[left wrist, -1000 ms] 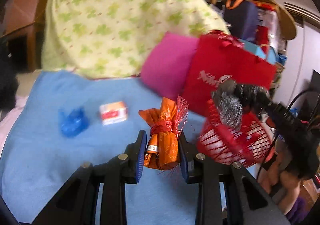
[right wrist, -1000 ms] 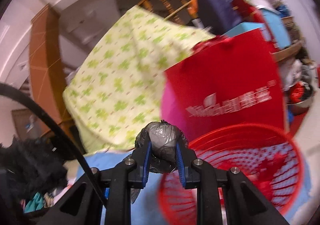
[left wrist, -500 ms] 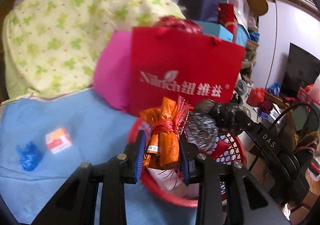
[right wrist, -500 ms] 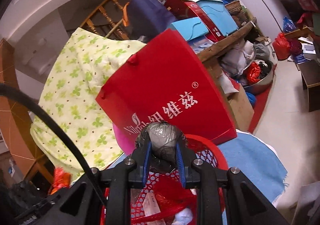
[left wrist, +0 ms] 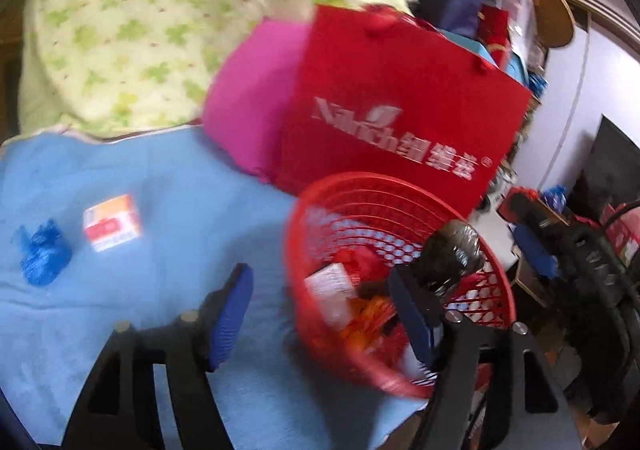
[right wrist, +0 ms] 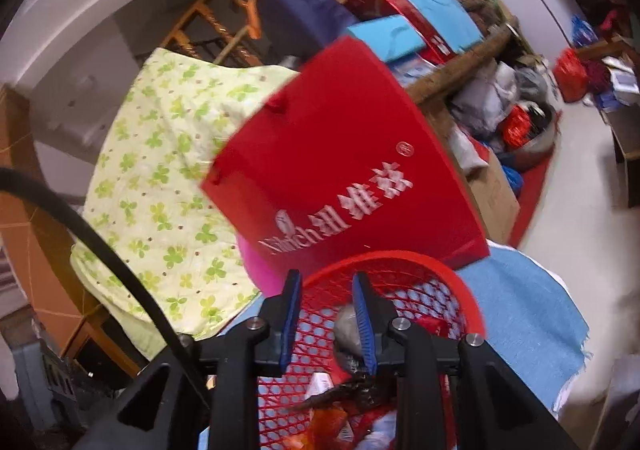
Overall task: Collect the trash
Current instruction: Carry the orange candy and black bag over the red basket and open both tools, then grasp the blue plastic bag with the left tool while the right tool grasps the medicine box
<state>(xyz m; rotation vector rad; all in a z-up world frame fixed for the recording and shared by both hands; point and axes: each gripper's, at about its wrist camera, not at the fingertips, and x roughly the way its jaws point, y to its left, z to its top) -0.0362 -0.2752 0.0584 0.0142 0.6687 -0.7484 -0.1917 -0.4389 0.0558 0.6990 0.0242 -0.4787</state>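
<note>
— Where is the trash sitting relative to the red basket [left wrist: 316,201]?

— Most of it is lying inside the basket. An orange wrapper [left wrist: 370,314] is resting among a white carton and red scraps on the basket's floor. A crumpled grey-black bag [left wrist: 454,250] is showing just over the basket's near rim in the left wrist view; in the right wrist view it [right wrist: 348,326] is sitting inside the basket, just beyond the right gripper's right finger.

— And the grippers?

— The left gripper [left wrist: 324,310] is hanging over the basket's left rim with its jaws wide and nothing between them; they have just been opening. The right gripper [right wrist: 326,324] is pointing into the basket, its jaws narrowly apart and having just been opening too, with no pad pressing on the bag.

— Is anything lying outside the basket?

— Yes. Left of the basket, on the blue cloth [left wrist: 160,189], a small orange-and-white box [left wrist: 112,223] is sitting, and farther left a crumpled blue piece [left wrist: 42,256] is lying apart from it.

— What is standing behind the basket?

— A red paper bag [left wrist: 400,105] is standing just behind it, with a pink cushion [left wrist: 252,97] to that bag's left and a green-patterned quilt [left wrist: 140,25] beyond.
</note>
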